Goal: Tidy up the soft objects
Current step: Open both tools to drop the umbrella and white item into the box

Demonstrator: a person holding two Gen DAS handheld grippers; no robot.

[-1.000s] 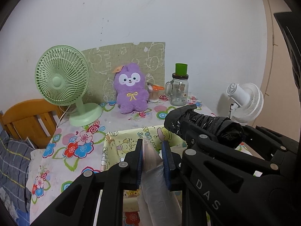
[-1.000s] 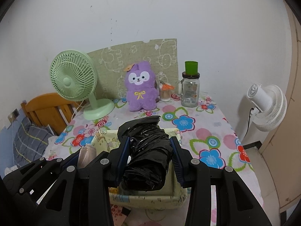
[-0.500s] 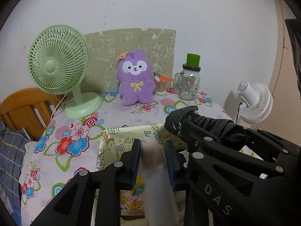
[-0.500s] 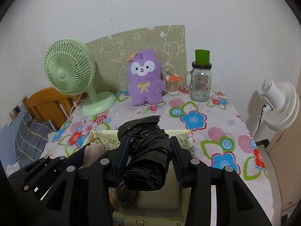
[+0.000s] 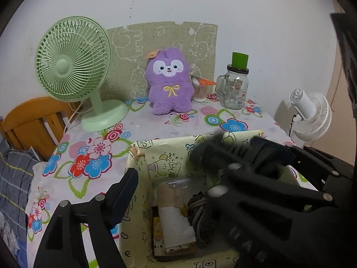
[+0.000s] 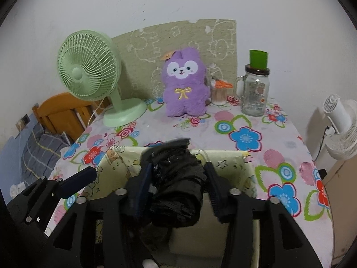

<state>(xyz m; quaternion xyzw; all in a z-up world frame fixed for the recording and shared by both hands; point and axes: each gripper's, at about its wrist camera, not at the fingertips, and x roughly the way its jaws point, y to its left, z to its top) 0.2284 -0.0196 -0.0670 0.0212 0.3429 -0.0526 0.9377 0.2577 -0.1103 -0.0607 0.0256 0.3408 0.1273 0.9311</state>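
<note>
A yellow cartoon-print fabric bin (image 5: pixel 142 156) stands on the floral tablecloth, also in the right wrist view (image 6: pixel 245 163). Inside it lies a pale wrapped roll (image 5: pixel 174 214) beside a dark corded item (image 5: pixel 198 210). My left gripper (image 5: pixel 176 185) is open above the bin, the roll free below it. My right gripper (image 6: pixel 178 181) has its jaws spread a little, with a black folded bundle (image 6: pixel 176 185) between them over the bin; it looks blurred in the left wrist view (image 5: pixel 214 154). A purple plush (image 5: pixel 169 84) sits at the table's back.
A green desk fan (image 5: pixel 73 67) stands back left. A glass jar mug with a green cup on top (image 5: pixel 236 84) and a small cup with orange scissors (image 5: pixel 200 89) stand back right. A white fan (image 5: pixel 310 114) is off the right edge, a wooden chair (image 5: pixel 33 120) left.
My left gripper opened and let the pale roll drop into the bin. My right gripper lowered toward the bin and its jaws widened around the black bundle.
</note>
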